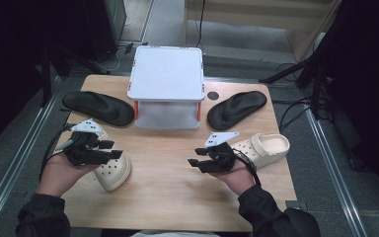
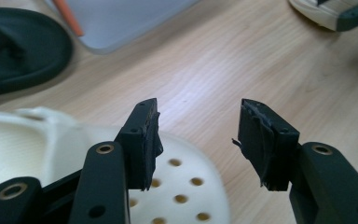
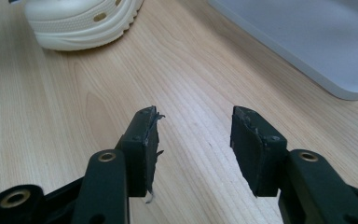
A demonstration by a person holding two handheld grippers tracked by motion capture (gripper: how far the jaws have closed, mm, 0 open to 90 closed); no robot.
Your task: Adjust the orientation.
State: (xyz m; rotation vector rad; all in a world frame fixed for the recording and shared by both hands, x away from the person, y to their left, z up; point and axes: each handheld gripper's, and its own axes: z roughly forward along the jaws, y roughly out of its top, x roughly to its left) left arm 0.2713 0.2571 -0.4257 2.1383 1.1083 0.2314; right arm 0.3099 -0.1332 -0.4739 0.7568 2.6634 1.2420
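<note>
No writing is readable anywhere. In the high view the left gripper (image 1: 109, 150) hovers, jaws apart and empty, over a cream clog (image 1: 112, 172) at lower left; the right gripper (image 1: 196, 159), jaws likewise spread and empty, hangs above bare wooden table (image 1: 172, 187) beside another cream clog (image 1: 269, 146) at right.

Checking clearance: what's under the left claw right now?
Under the open left claw lies the cream clog, its perforated toe showing past one finger, plus bare wooden table. The hand covers the clog's heel end.
</note>
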